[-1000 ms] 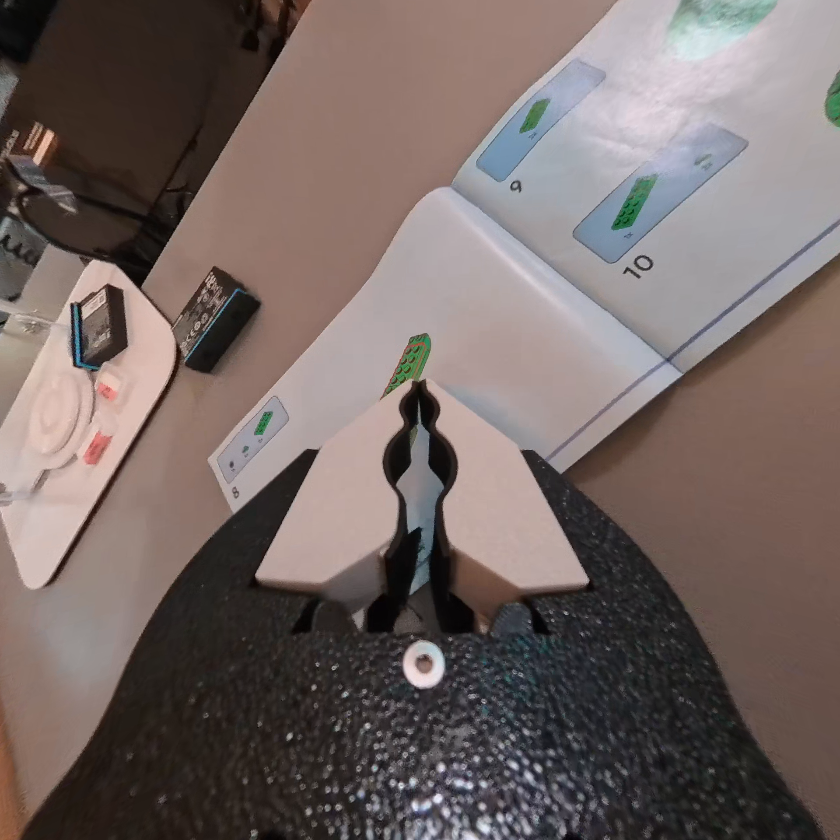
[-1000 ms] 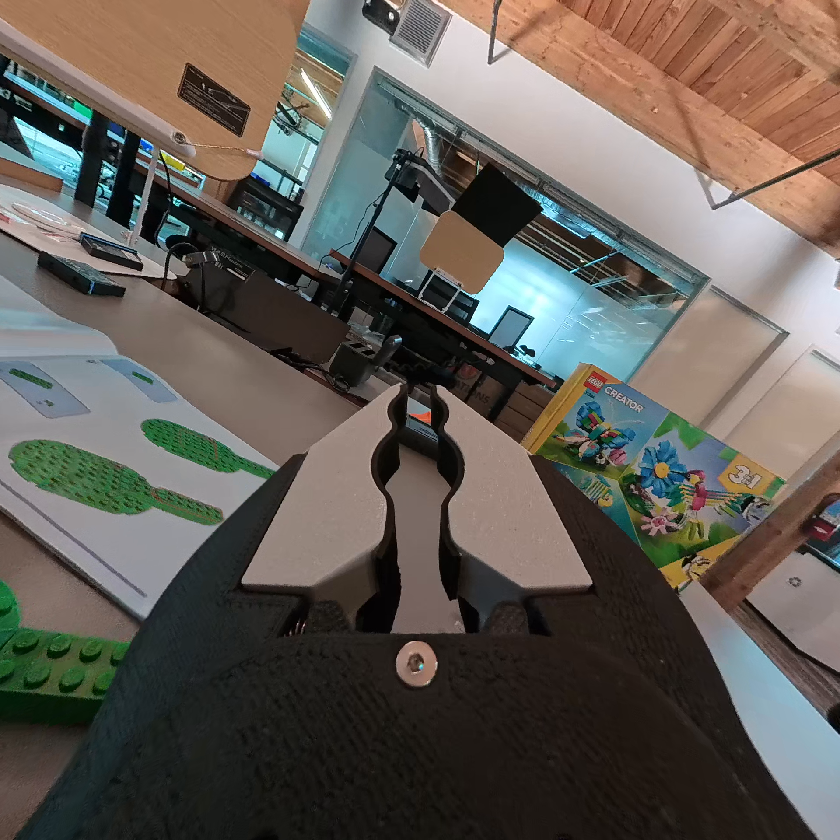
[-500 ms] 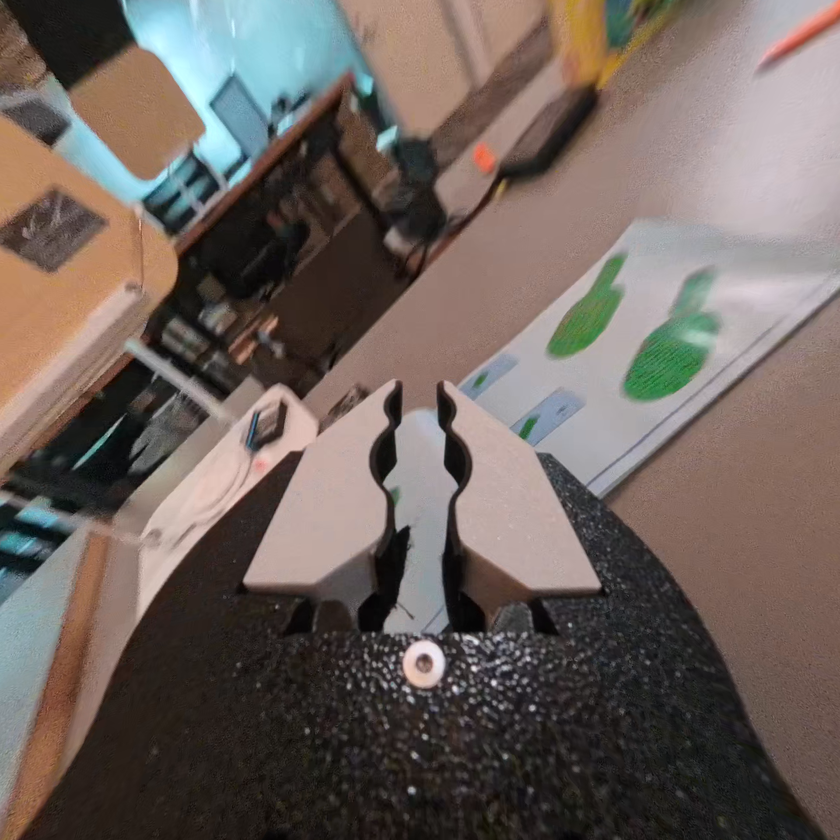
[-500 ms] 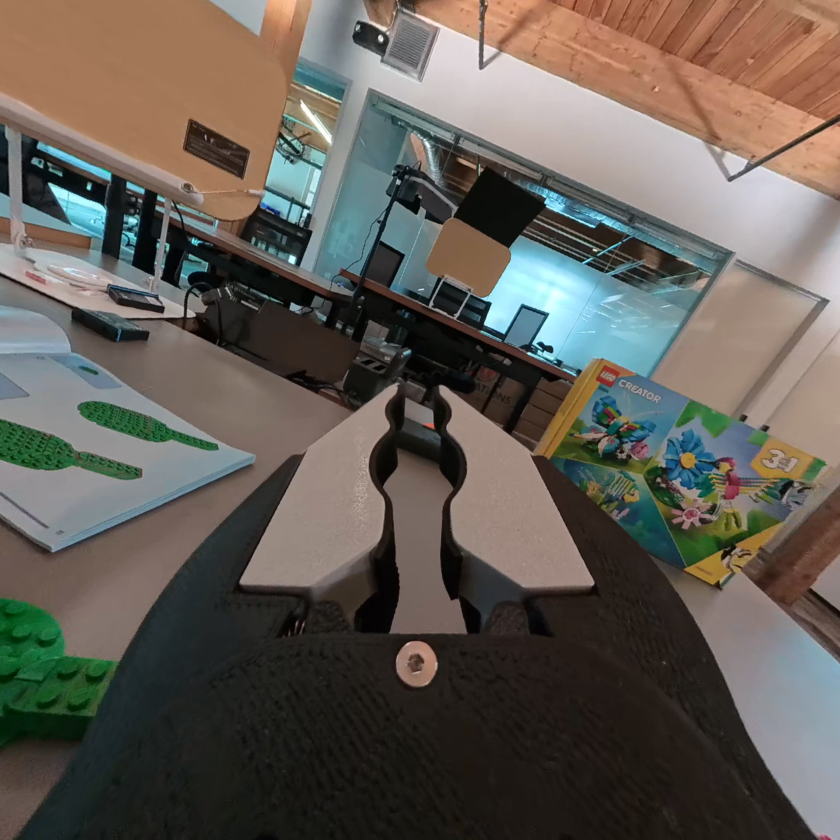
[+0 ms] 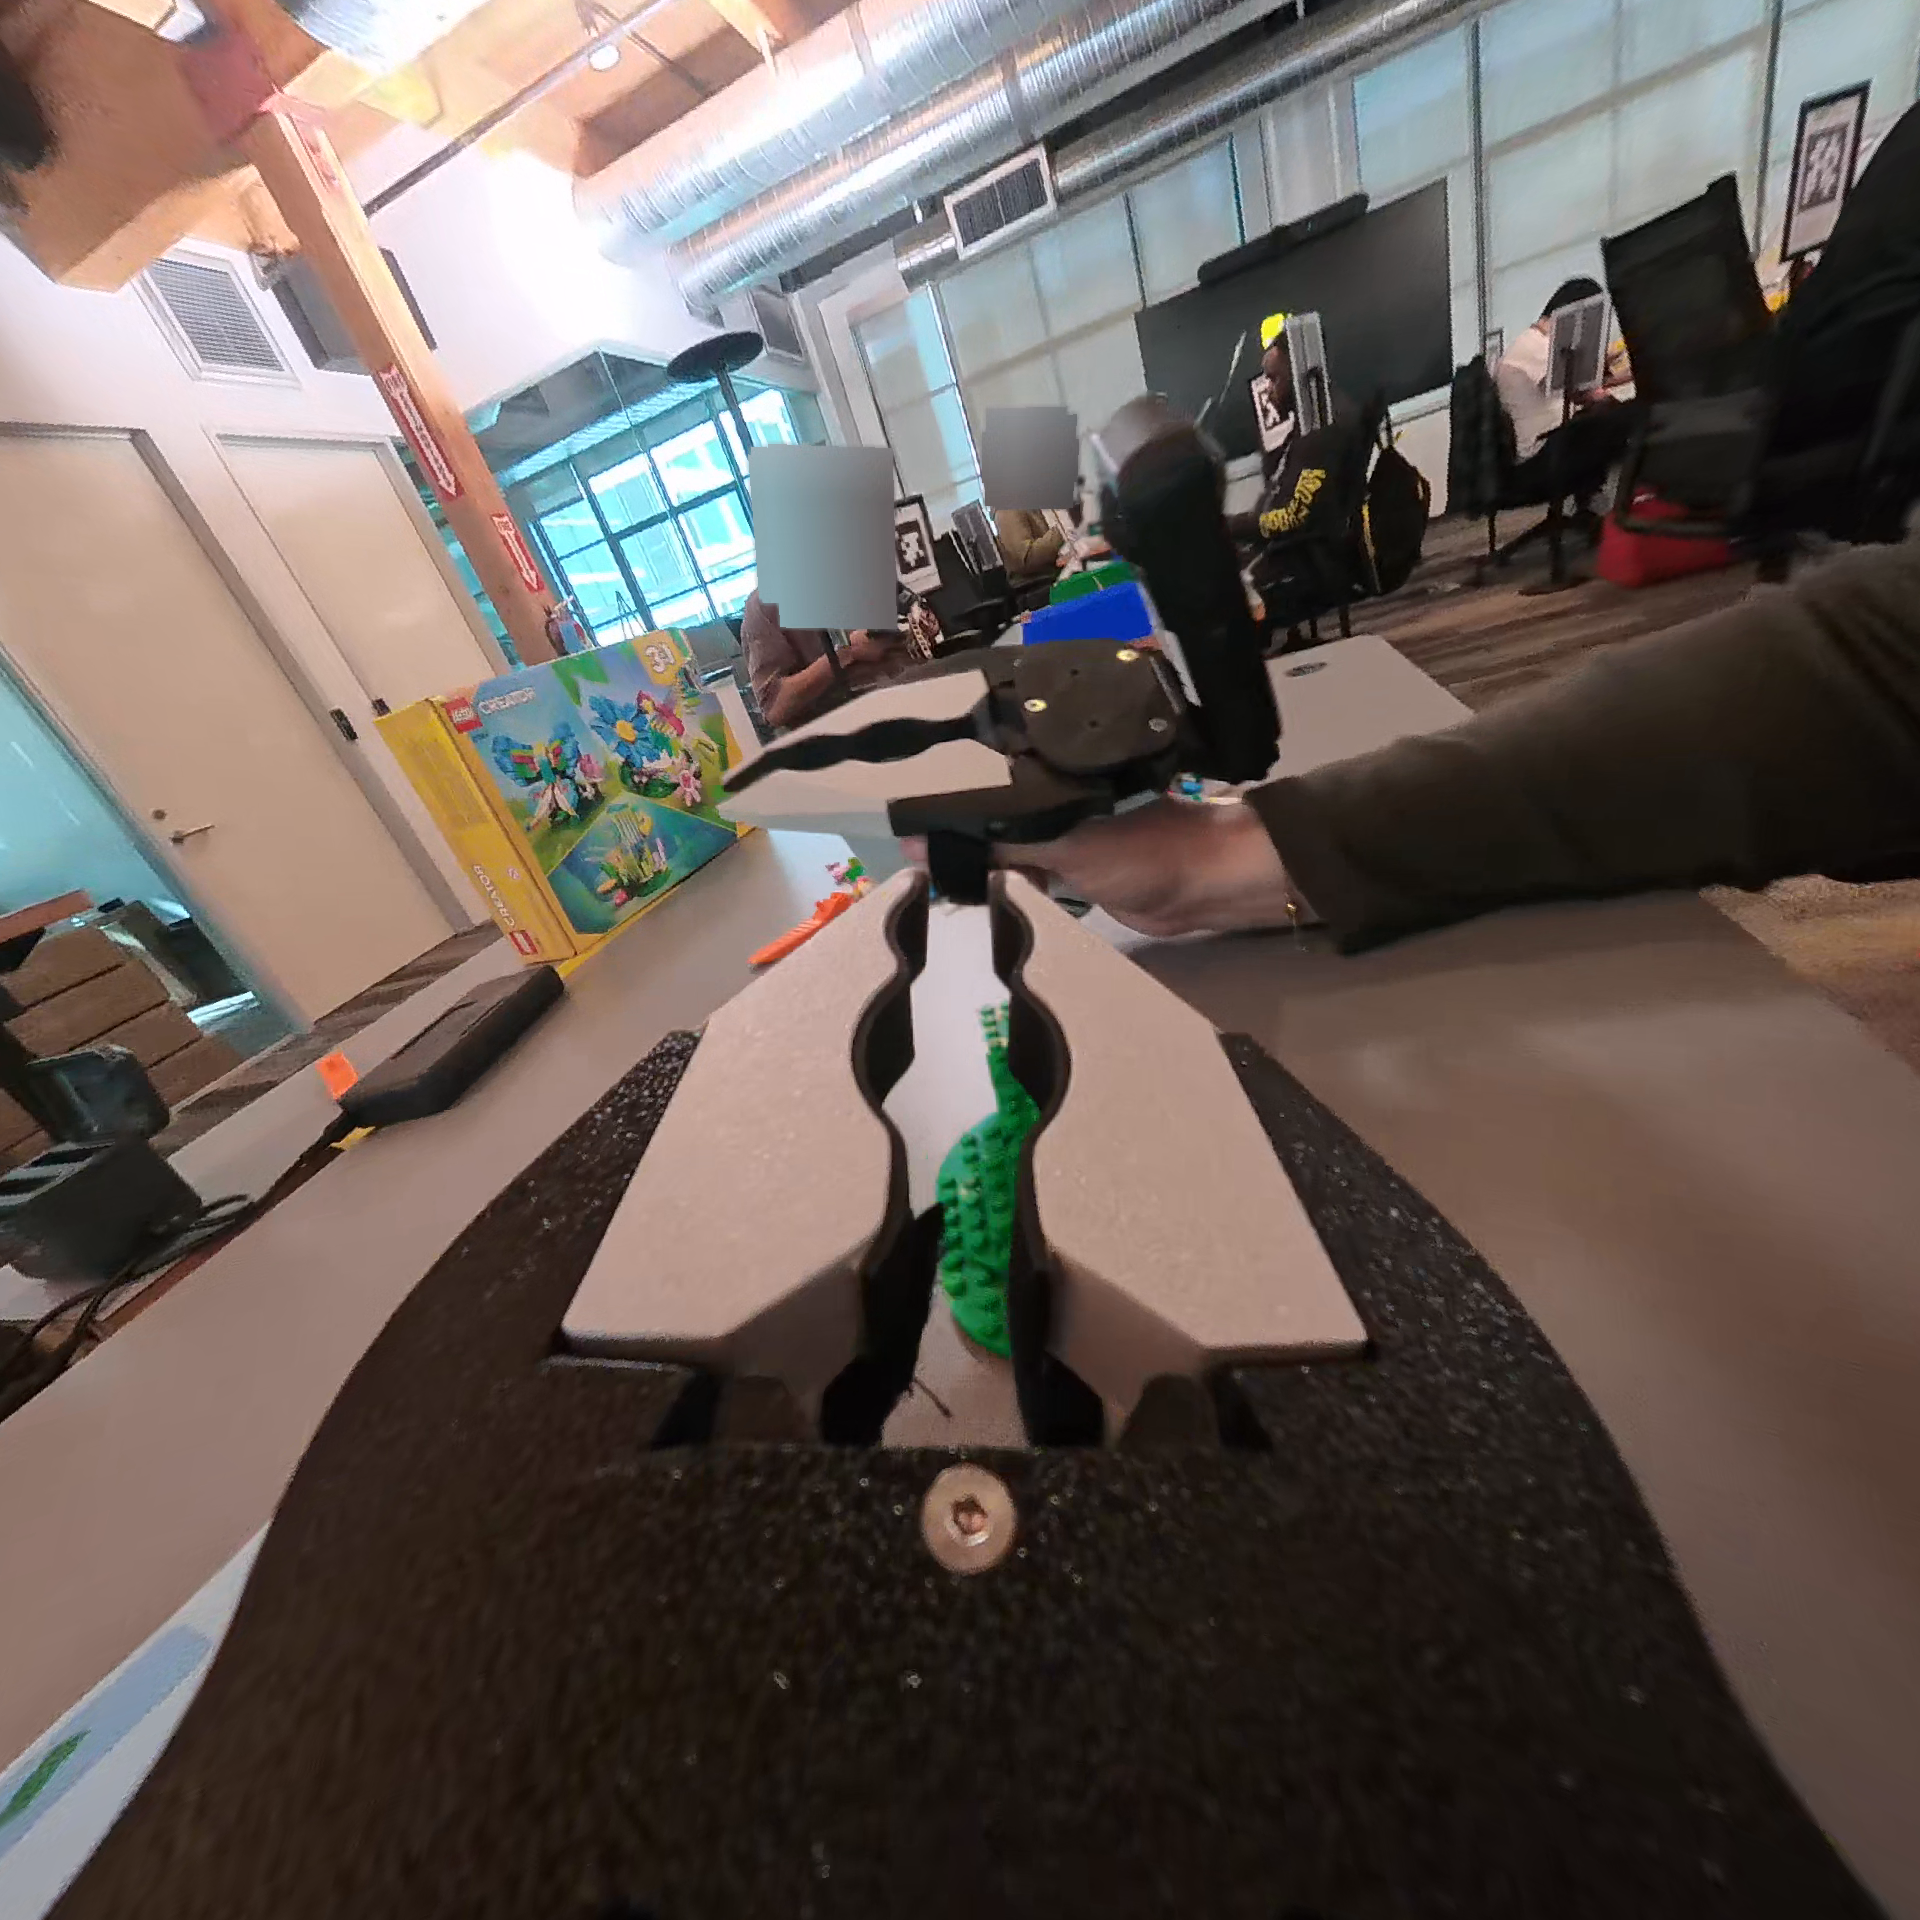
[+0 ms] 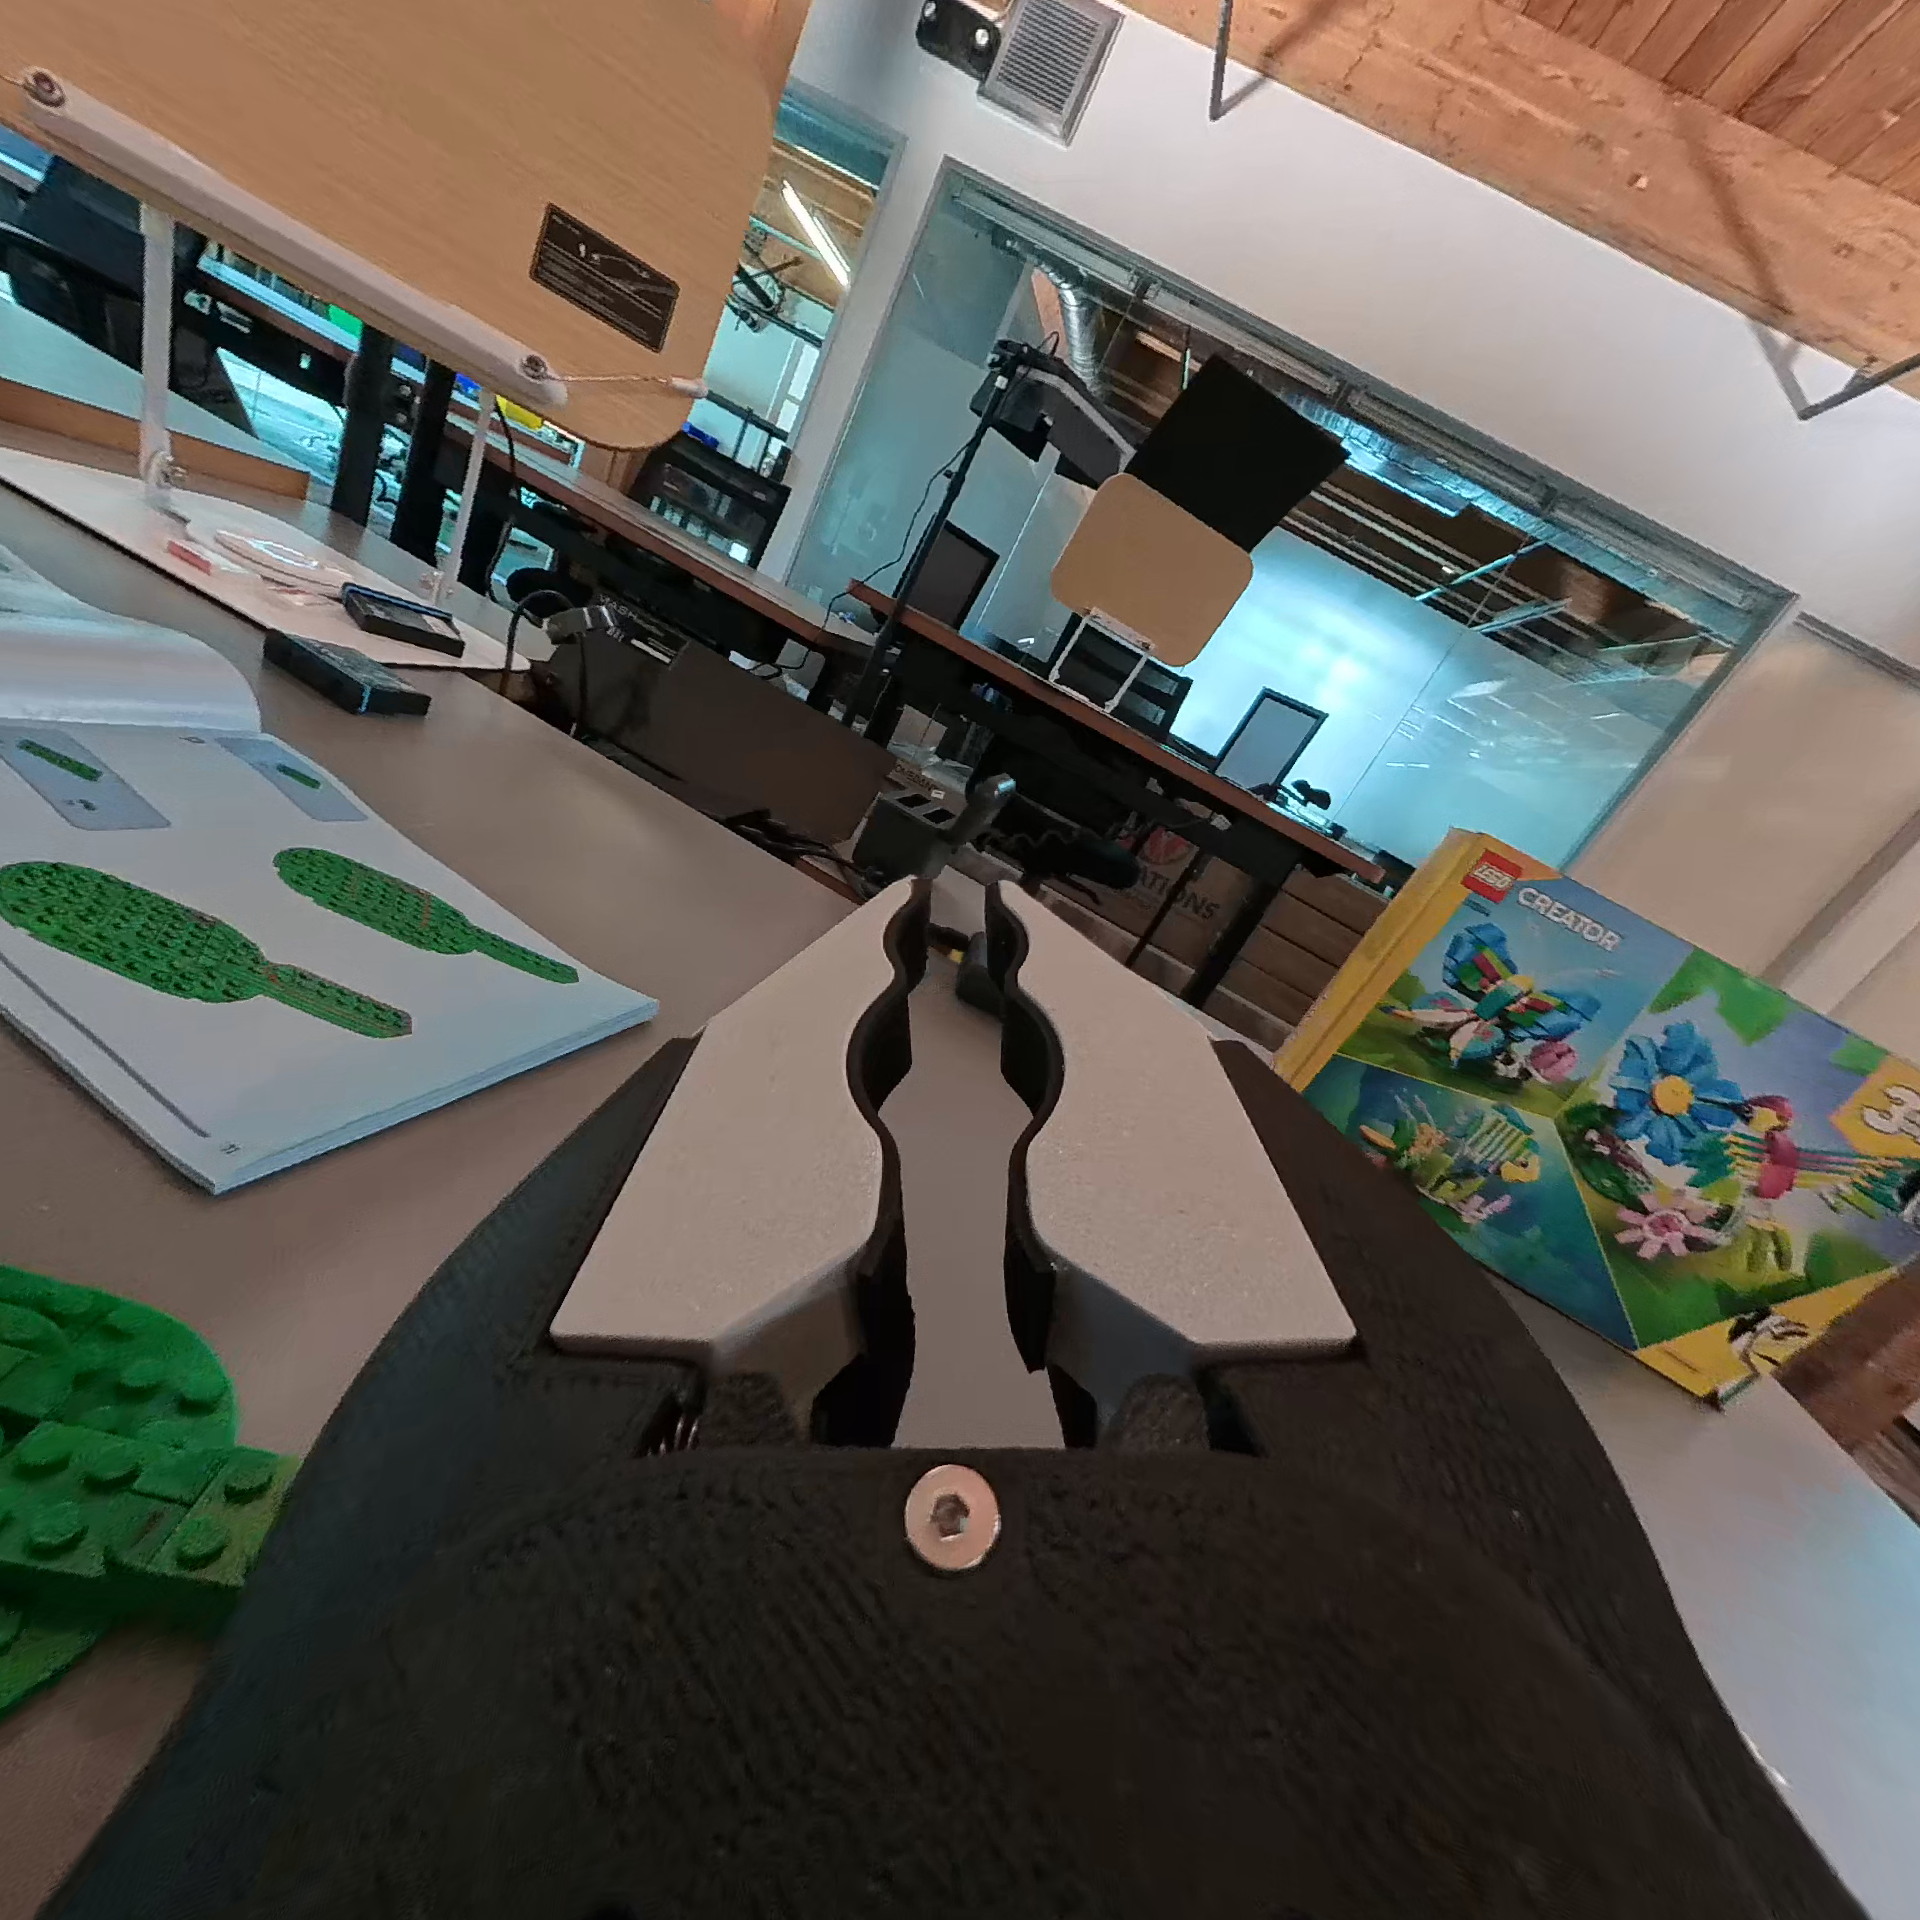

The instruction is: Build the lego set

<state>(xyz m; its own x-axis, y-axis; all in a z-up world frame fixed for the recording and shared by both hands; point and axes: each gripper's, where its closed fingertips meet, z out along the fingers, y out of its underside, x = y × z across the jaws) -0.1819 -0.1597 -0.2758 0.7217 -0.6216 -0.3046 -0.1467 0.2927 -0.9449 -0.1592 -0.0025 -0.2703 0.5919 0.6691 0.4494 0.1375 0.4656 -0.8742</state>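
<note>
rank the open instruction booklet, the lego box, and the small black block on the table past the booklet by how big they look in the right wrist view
1. lego box
2. instruction booklet, close to the box in apparent size; partly cut off, so unsure
3. small black block, clearly smallest, also farthest

Bright even daylight, wide-angle edge warping, slight blur at margins

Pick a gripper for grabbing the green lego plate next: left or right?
Left, probably. The left gripper is open and aimed along the green lego plate, which shows between its fingers. The right gripper is also open but points past it toward the box, plate off to its side.
</note>
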